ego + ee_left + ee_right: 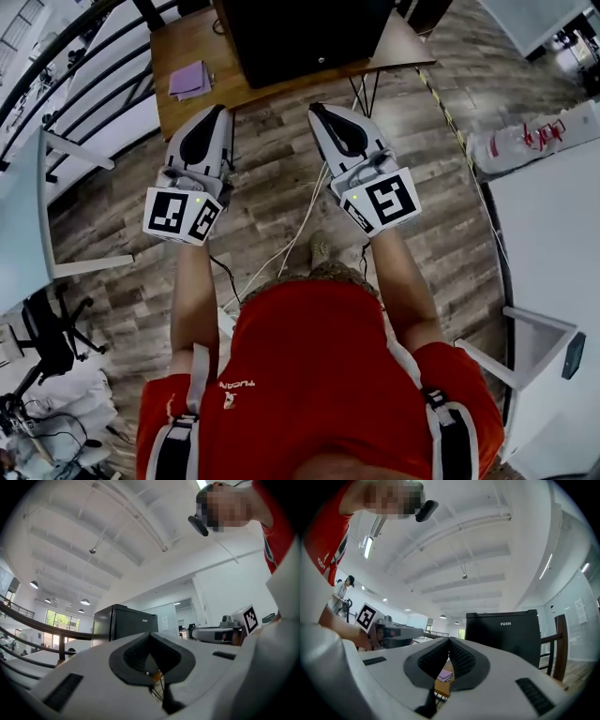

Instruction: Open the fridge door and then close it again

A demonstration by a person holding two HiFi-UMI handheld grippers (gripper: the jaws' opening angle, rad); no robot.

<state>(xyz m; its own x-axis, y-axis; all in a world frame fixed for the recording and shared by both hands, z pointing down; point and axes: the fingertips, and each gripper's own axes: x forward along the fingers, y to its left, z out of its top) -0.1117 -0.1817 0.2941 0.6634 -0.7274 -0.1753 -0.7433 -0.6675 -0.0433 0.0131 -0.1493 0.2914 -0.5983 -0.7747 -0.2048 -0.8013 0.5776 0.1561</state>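
A small black fridge (305,36) stands on a wooden table (187,80) ahead of me, door shut; it also shows as a black box (123,623) in the left gripper view and, with a brand name on its front, as a black box (502,633) in the right gripper view. My left gripper (221,111) is held out over the floor, short of the table's near edge, jaws shut and empty. My right gripper (315,110) is level beside it, also shut with nothing in it. Both point toward the fridge and are apart from it.
A purple notepad (190,79) lies on the table left of the fridge. White cables (298,225) trail over the wood floor below my hands. A white desk (548,234) is at the right, a black railing (66,66) at the left, and a chair (560,645) stands beside the fridge.
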